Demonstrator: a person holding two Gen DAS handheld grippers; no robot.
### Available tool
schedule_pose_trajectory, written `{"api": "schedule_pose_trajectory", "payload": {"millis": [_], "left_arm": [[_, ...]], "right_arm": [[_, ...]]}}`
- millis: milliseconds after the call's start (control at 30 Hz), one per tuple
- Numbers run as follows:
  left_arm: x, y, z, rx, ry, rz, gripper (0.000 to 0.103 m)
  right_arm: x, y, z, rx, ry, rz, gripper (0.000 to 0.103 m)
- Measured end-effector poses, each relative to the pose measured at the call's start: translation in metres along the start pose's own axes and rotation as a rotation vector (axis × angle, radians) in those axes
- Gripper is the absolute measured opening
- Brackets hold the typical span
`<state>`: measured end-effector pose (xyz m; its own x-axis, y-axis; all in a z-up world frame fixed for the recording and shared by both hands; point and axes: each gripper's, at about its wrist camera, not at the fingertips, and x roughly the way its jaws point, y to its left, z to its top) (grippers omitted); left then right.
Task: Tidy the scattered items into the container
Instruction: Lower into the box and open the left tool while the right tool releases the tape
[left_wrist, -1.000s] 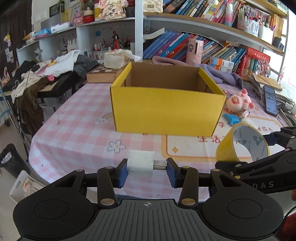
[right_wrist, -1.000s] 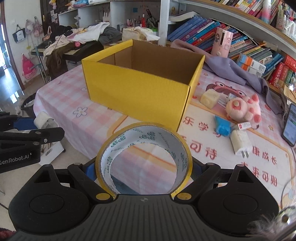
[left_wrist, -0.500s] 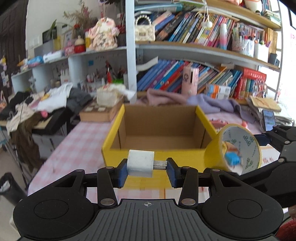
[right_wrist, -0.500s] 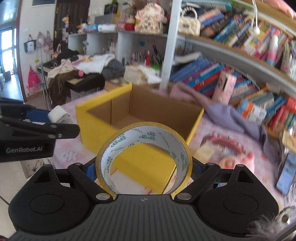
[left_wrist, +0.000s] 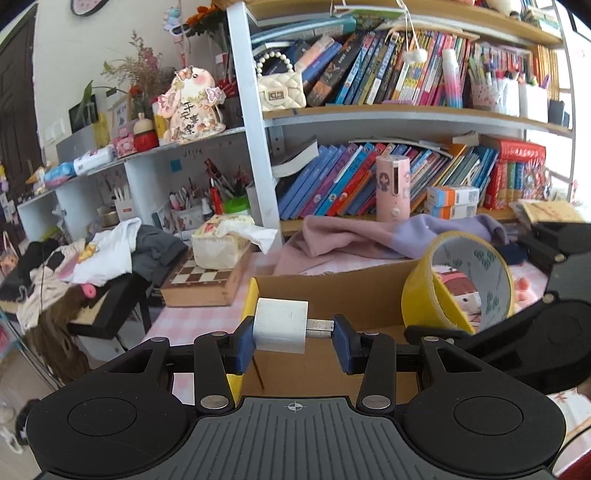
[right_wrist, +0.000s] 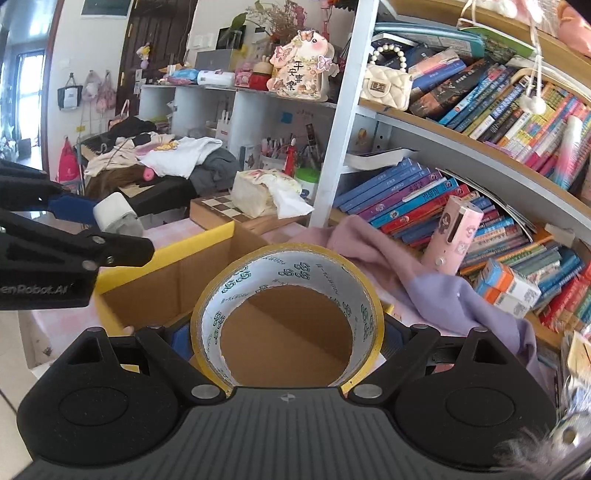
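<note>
Box floor is mostly hidden behind both grippers, can't tell what's in there. Left gripper (left_wrist: 294, 333) is clamped on a white charger plug (left_wrist: 281, 325) w/ its prongs against the right pad, over the yellow cardboard box (left_wrist: 332, 295). Right gripper (right_wrist: 288, 338) is clamped on a yellow tape roll (right_wrist: 288, 317), also above the box. Chessboard box (left_wrist: 207, 278) sits left on the pink checked tablecloth (left_wrist: 192, 321), pink/purple cloth (left_wrist: 369, 236) and bookshelf (left_wrist: 369, 114) behind.

Left hand-held gripper (left_wrist: 293, 334) clamped, right (right_wrist: 288, 332) — gripping wide
</note>
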<state>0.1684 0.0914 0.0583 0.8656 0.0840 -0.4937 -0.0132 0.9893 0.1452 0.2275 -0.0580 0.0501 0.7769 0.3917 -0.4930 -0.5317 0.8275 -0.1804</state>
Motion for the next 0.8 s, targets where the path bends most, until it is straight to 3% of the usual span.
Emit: {"api": "schedule_pose_trajectory", "payload": {"millis": [167,333,800], "left_arm": [[0.036,0.001,0.012,0.042,0.044,-0.005,0.042],[0.079,-0.001,0.022,0.089,0.129,-0.044,0.042],[0.199,-0.018,0.020,0.201,0.400,-0.105,0.043]], "right_arm": [[0.036,-0.011,0.005,-0.067,0.010,0.007,0.091],[0.077,-0.016,0.003,-0.148,0.080,0.064,0.091],[0.166,0.000,-0.003,-0.665,0.340,0.282,0.092]]}}
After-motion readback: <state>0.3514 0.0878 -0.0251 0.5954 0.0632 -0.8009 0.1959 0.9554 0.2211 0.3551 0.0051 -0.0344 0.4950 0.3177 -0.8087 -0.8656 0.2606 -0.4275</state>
